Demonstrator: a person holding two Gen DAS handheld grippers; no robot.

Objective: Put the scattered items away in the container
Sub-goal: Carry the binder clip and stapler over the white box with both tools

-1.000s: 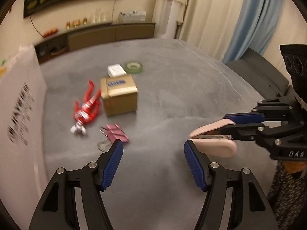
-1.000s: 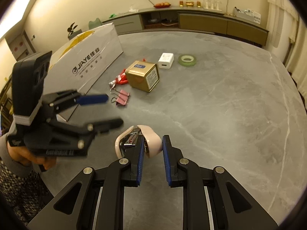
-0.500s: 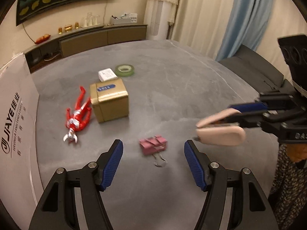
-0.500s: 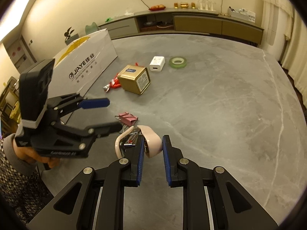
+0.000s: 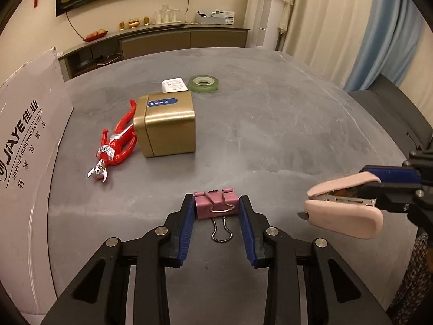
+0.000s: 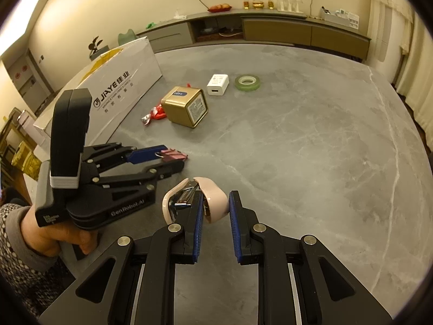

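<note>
Both tools clamped over the grey stone bench (image 6: 311, 146)

Large white printed cardboard box (image 6: 121, 86) at the bench's left edge; left tool (image 5: 216, 208) closed on the pink binder clip (image 5: 216, 204) at the bench surface, right tool (image 6: 215, 207) gripping the pale pink stapler (image 6: 213, 203) just beside it.

Warm dim indoor light, soft shadows, sharp focus, strong fisheye edge vignetting.
</note>
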